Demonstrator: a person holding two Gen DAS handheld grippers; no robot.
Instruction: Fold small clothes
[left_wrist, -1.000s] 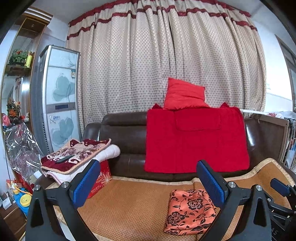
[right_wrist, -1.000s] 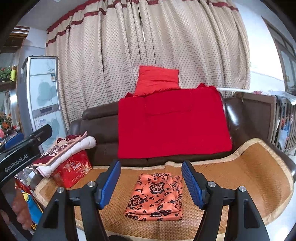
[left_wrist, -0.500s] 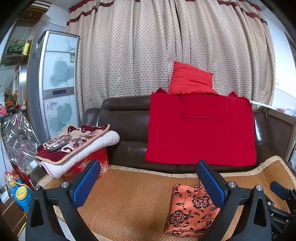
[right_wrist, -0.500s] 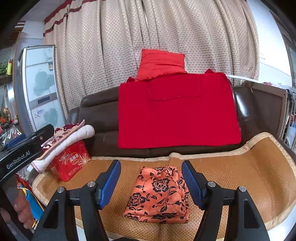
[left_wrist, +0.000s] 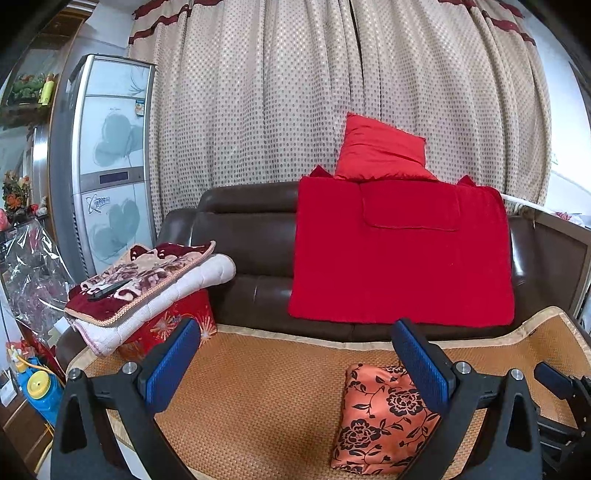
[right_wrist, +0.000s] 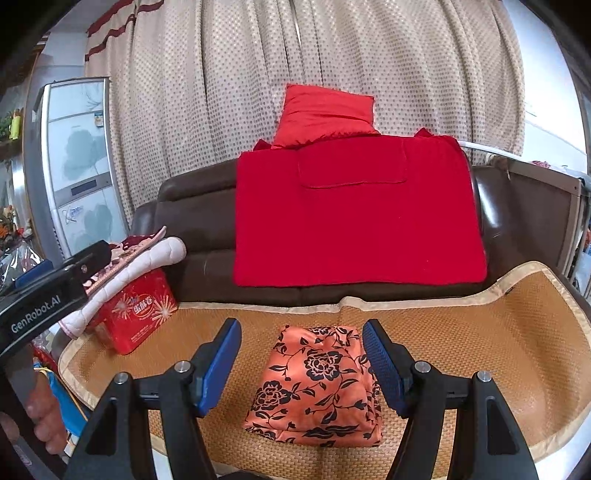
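Observation:
A folded orange garment with black flowers (right_wrist: 317, 384) lies on the woven mat (right_wrist: 480, 332) that covers the sofa seat. In the left wrist view the garment (left_wrist: 376, 417) sits low right, partly behind my right finger. My right gripper (right_wrist: 302, 363) is open and empty, held above the near side of the garment with the jaws wide on either side of it. My left gripper (left_wrist: 295, 363) is open and empty, held above bare mat (left_wrist: 266, 391) to the left of the garment.
A red cloth (right_wrist: 354, 218) hangs over the brown sofa back, with a red cushion (right_wrist: 325, 114) on top. Folded blankets (left_wrist: 147, 284) on a red box (right_wrist: 136, 306) stand at the mat's left end. A tall cabinet (left_wrist: 107, 158) stands left, curtains behind.
Both views have tilted down and drawn a little closer to the sofa. The garment lies as before. Both grippers have stayed open.

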